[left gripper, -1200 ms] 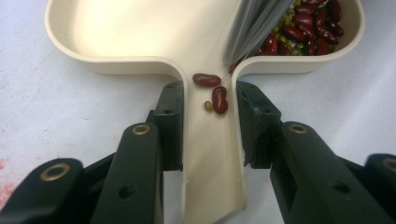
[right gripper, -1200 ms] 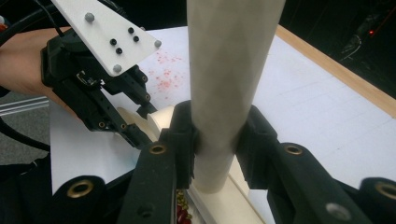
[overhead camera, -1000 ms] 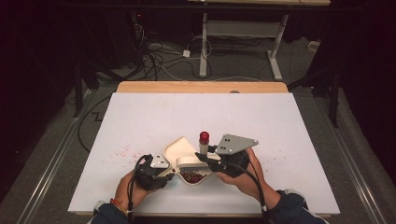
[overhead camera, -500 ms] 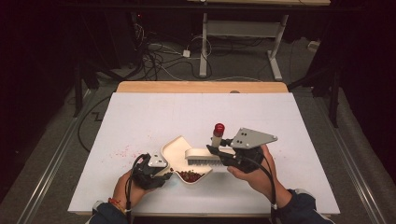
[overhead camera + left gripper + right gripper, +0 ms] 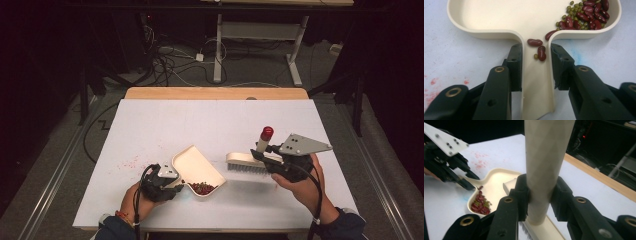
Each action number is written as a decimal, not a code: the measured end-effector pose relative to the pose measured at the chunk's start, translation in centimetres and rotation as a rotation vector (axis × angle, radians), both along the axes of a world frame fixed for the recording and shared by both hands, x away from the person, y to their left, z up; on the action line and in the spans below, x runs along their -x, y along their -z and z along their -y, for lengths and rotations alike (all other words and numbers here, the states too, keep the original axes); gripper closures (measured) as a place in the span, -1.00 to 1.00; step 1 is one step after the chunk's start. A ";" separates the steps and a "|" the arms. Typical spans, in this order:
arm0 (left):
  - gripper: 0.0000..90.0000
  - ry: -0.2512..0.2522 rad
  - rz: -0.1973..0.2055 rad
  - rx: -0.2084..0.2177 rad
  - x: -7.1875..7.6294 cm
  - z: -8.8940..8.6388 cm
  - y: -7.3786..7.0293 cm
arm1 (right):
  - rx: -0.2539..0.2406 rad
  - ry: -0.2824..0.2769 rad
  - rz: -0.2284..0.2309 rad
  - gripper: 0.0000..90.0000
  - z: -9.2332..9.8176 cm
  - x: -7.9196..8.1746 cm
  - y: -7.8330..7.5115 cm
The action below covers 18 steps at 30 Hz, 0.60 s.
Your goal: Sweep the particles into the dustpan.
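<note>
Dark floor and trailing cables lie beyond the white-covered counter [image 5: 210, 125]. On it, near my side, my left gripper [image 5: 534, 62] has its jaws clamped on the handle of the cream plastic dustpan [image 5: 195, 167], which lies flat. My right gripper [image 5: 540, 197] grips the upright cream handle of the red-capped hand brush [image 5: 247, 162], clear of the pan to its right. Red kidney beans and small green mung beans [image 5: 584, 15] sit heaped in the pan's near corner, a few in the handle channel. I judge the pan must stay level, tipped slightly back, so nothing rolls out; the brush should travel low.
</note>
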<state>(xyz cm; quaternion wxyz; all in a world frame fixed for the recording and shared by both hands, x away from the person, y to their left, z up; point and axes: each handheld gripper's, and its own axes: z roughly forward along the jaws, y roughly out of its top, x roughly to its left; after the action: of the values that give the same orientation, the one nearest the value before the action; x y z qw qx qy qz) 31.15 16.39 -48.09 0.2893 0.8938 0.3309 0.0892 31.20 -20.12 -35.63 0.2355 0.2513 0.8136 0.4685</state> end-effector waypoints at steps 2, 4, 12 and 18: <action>0.41 0.002 0.001 -0.002 -0.1 0.0 0.0 | 0.003 0.015 -0.007 0.56 0.8 0.0 0.2; 0.41 0.000 0.003 -0.002 -0.1 0.1 0.0 | 0.009 0.032 -0.012 0.56 1.5 0.1 0.4; 0.41 0.003 0.000 0.001 -0.3 0.1 0.0 | 0.012 0.055 -0.050 0.56 3.8 0.4 1.3; 0.41 0.005 -0.001 -0.001 -0.3 0.1 0.0 | 0.013 0.074 -0.066 0.56 5.4 0.9 1.6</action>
<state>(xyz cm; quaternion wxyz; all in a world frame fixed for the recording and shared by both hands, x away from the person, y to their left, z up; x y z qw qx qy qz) 31.46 16.31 -48.10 0.2892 0.8947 0.3287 0.0882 30.26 -25.51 -37.22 0.2272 0.2949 0.8142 0.4456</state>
